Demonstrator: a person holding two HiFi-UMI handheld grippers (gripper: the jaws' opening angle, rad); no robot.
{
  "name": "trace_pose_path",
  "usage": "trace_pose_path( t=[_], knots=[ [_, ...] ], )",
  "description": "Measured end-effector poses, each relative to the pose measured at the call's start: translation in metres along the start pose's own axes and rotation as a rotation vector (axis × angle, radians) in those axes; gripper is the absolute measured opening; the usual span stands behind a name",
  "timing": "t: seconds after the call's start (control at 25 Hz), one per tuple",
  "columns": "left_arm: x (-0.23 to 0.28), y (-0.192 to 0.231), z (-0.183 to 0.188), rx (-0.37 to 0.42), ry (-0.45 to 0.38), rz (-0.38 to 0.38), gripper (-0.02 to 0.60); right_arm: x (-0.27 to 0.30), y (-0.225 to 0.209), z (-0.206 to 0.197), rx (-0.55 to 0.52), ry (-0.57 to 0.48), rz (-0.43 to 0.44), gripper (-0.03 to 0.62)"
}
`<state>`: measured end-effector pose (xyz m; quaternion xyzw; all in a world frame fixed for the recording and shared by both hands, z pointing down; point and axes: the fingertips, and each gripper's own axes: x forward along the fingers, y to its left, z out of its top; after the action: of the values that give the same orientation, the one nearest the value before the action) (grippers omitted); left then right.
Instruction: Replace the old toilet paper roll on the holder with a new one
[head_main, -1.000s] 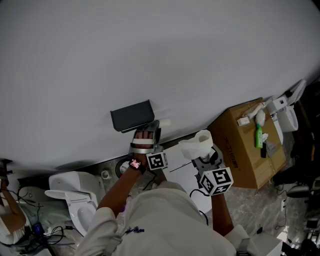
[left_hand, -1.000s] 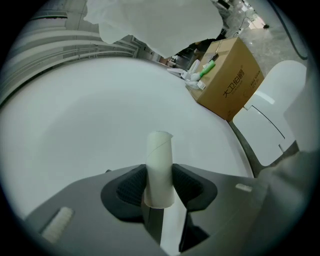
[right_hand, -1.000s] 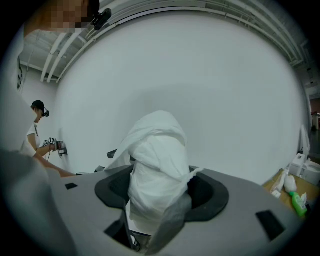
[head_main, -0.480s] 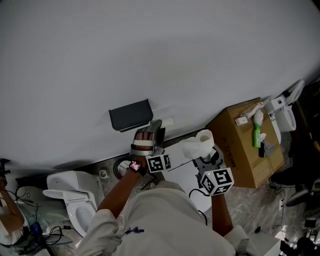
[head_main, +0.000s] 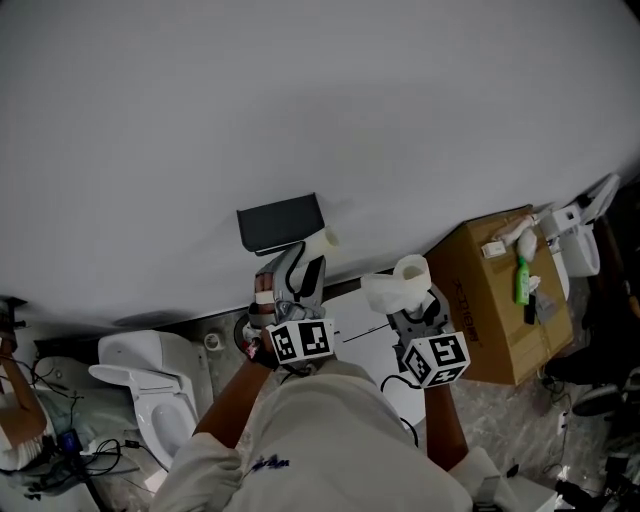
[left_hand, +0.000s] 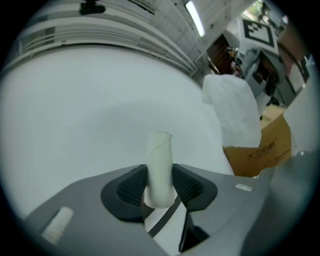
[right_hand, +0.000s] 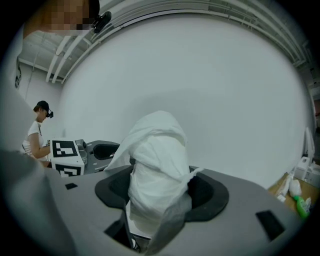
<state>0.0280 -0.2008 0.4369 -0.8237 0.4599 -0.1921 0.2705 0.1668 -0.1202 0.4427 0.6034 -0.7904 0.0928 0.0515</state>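
The left gripper (left_hand: 160, 186) clenched the bare cardboard tube (left_hand: 159, 159) between its jaws; the right gripper (right_hand: 161, 196) grasped a white paper roll (right_hand: 156, 165).

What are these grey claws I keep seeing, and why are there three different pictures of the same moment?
There is no robot here. Someone holds a hand tool with two jaws in each hand. One picture comes from a camera on that person's head, looking down. The other two come from cameras riding on each tool, looking along its jaws. The left gripper is clamped on an empty cardboard tube, just beside the dark holder. The right gripper is clamped on a fresh toilet paper roll. Lower down stand a toilet and a cardboard box.
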Motion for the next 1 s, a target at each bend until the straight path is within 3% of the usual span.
trace_pose_path(
  t=[0.2, 0.36, 0.48, 0.76, 1.0],
  knots=[
    [-0.02, 0.02, -0.012, -0.299, -0.045, -0.047, 0.17, 0.009, 0.012, 0.003, -0.019, -0.015, 0.024, 0.293],
    [-0.041, 0.039, -0.01, -0.411, -0.1, -0.032, 0.172, 0.01, 0.015, 0.004, -0.028, -0.014, 0.037, 0.293],
    [-0.056, 0.056, -0.02, -0.488, -0.092, -0.006, 0.172, 0.013, 0.018, 0.003, -0.037, -0.012, 0.042, 0.292],
    [-0.094, 0.104, -0.05, -0.576, -0.097, 0.142, 0.172, 0.013, 0.018, 0.01, -0.036, -0.039, 0.033, 0.293],
    [-0.124, 0.133, -0.086, -0.611, -0.072, 0.213, 0.172, 0.013, 0.015, 0.005, -0.031, -0.032, 0.021, 0.293]
  ],
)
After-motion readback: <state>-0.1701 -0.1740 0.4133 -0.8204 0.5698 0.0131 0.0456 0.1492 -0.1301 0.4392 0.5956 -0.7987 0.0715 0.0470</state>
